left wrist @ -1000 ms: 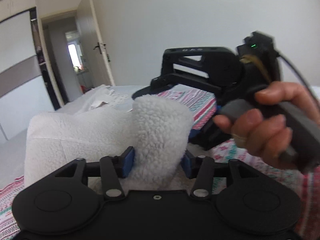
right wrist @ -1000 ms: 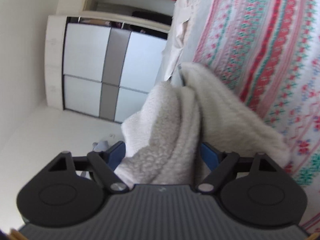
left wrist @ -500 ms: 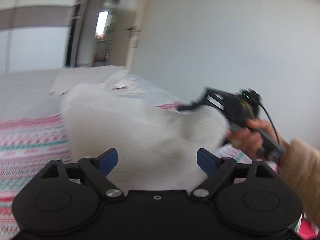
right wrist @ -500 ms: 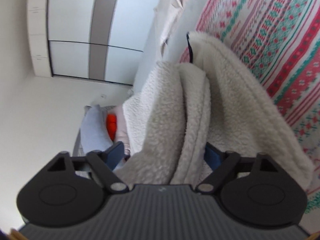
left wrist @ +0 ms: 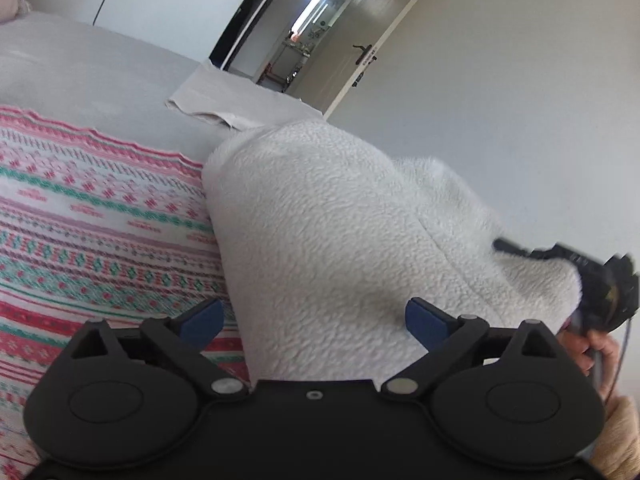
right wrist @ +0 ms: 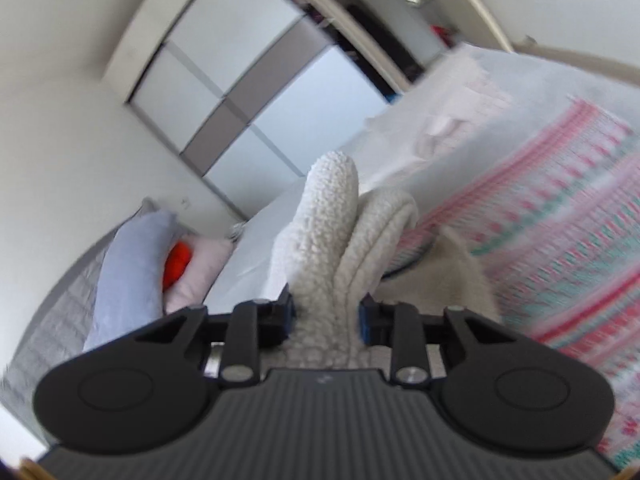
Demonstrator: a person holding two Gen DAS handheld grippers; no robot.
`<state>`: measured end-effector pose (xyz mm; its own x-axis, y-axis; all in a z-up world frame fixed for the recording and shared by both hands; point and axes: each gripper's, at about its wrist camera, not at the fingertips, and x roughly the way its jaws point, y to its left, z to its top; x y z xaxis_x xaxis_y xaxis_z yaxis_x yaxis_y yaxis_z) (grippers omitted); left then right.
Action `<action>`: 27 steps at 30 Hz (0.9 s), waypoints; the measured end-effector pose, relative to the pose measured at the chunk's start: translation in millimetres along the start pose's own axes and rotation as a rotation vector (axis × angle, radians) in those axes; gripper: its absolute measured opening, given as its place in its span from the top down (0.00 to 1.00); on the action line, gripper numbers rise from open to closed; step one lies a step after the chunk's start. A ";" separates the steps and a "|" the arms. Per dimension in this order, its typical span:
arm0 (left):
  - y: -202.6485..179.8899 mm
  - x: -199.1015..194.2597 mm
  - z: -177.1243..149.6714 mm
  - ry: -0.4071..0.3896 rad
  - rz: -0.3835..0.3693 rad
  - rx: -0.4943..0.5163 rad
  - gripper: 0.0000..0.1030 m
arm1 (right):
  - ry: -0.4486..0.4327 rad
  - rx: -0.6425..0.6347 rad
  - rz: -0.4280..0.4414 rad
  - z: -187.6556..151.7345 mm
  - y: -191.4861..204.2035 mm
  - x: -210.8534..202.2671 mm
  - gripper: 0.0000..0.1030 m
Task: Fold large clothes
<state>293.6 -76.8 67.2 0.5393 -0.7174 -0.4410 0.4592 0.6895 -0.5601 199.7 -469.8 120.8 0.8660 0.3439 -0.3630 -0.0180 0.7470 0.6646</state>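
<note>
A white fleece garment (left wrist: 340, 240) lies bunched on the patterned bedspread (left wrist: 92, 220). My left gripper (left wrist: 314, 322) is open, its blue pads (left wrist: 424, 322) spread wide with the fleece lying between them. My right gripper (right wrist: 326, 320) is shut on a thick fold of the same fleece (right wrist: 328, 216), which stands up between the pads. In the left wrist view the right gripper (left wrist: 600, 280) shows at the garment's right end, held by a hand.
A grey sheet (left wrist: 80, 76) and a folded beige cloth (left wrist: 232, 104) lie past the bedspread. Pillows (right wrist: 128, 264) and an orange item (right wrist: 178, 262) sit at the bed's head. A wardrobe (right wrist: 248, 80) and an open door (left wrist: 360, 48) stand beyond.
My left gripper has opened and let go of the fleece. My right gripper has closed tight on its fold and swung round. The garment now lies lower on the bed.
</note>
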 end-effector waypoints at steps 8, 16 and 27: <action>14.7 53.5 -6.8 0.119 -0.079 -0.175 0.00 | 0.071 0.181 -0.122 -45.9 -103.7 14.3 0.23; 51.4 61.8 -20.0 0.123 -0.191 -0.456 0.01 | 0.146 0.514 0.154 -71.3 -151.6 38.3 0.40; 33.2 -57.6 -26.5 0.050 -0.214 -0.394 0.17 | 0.144 0.496 0.312 -98.9 -77.6 14.7 0.55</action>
<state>259.1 -15.2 55.4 0.4224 -0.8505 -0.3134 0.2479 0.4410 -0.8626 164.4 -466.4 -0.7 0.7806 0.6032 -0.1638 0.0049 0.2562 0.9666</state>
